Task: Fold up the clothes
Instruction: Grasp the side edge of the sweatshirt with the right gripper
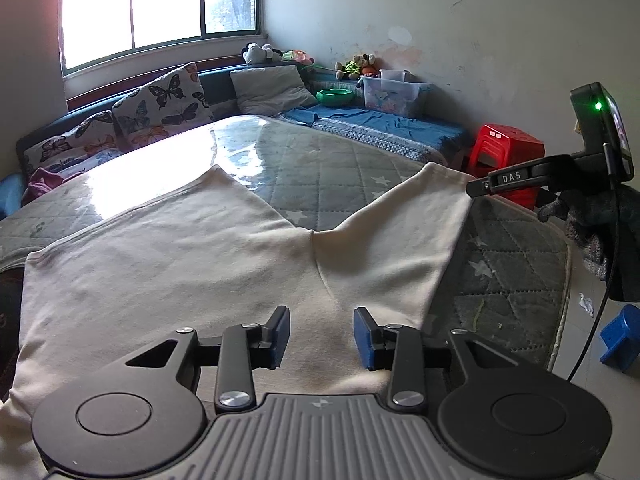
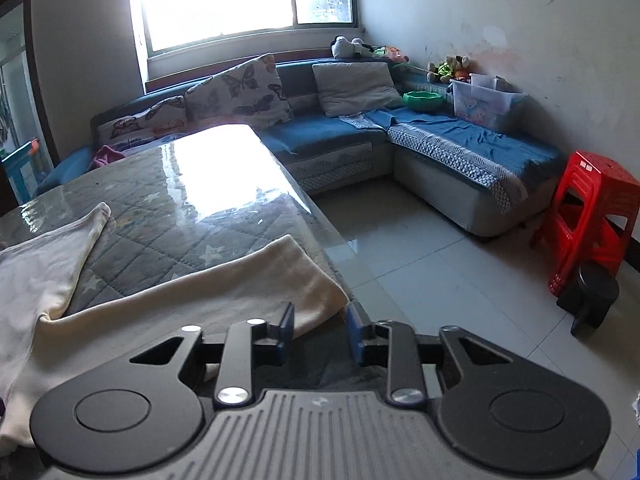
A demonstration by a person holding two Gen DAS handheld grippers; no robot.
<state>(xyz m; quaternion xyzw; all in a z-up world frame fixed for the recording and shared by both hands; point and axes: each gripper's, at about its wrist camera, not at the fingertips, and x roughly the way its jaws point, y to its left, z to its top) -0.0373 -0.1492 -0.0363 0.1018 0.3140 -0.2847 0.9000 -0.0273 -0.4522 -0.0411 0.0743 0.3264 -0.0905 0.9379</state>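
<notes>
Cream-white shorts [image 1: 192, 256] lie flat on the quilted table [image 1: 332, 168], two legs pointing away from me. My left gripper [image 1: 322, 336] is open and empty, just above the waist area of the shorts. My right gripper [image 2: 320, 334] is open, its jaws on either side of the hem corner of the right leg [image 2: 256, 284] at the table's right edge. The right gripper also shows in the left wrist view [image 1: 476, 189], beside that leg's end.
The table has a glossy clear cover over a grey star-pattern quilt [image 2: 168, 216]. A blue corner sofa [image 2: 440, 136] with cushions, a green bowl and a plastic box stands behind. A red stool [image 2: 588, 216] and a black bin [image 2: 592, 296] stand on the tiled floor at right.
</notes>
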